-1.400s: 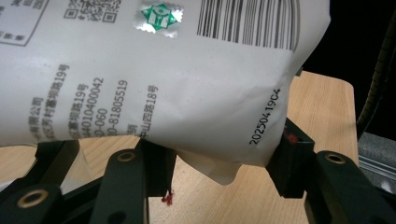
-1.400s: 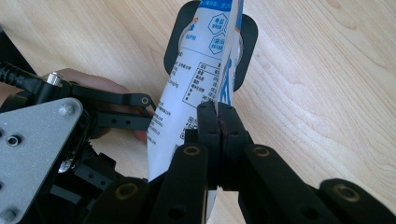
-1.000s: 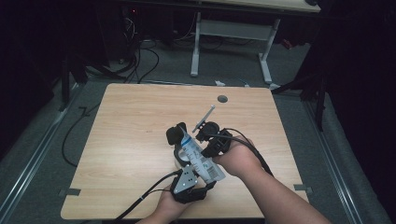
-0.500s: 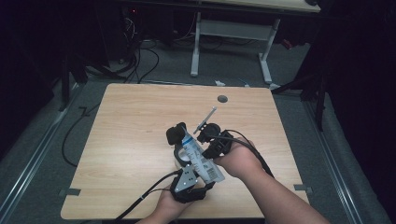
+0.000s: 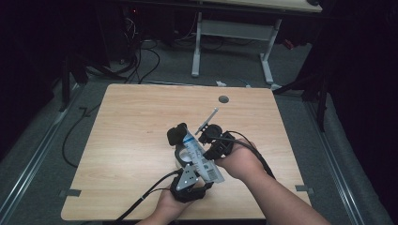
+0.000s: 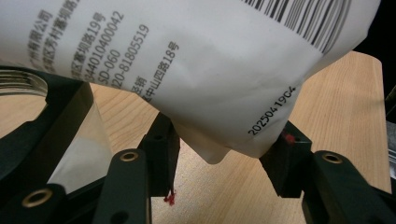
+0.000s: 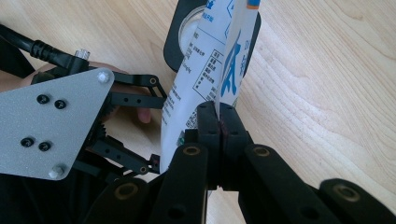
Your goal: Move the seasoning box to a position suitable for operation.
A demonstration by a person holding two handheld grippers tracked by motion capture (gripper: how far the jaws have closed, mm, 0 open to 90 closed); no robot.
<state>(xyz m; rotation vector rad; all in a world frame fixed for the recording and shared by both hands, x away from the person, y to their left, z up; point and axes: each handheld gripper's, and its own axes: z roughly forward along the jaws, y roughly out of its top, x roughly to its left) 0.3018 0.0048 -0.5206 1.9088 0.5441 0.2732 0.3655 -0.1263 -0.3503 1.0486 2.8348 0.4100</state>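
White pouch [image 7: 205, 70], blue print, barcode

A smooth, white printed plastic pouch [image 7: 196, 93]; matt black plastic gripper jaws; a grainy pale wooden table [image 5: 141, 122].

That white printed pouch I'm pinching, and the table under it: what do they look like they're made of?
The pouch looks like thin flexible plastic film or coated paper, matte white with blue and black print; it creases softly and folds flat between the right gripper jaws. The table looks like pale wood-grain laminate, smooth with a slight sheen; solid wood can't be ruled out.
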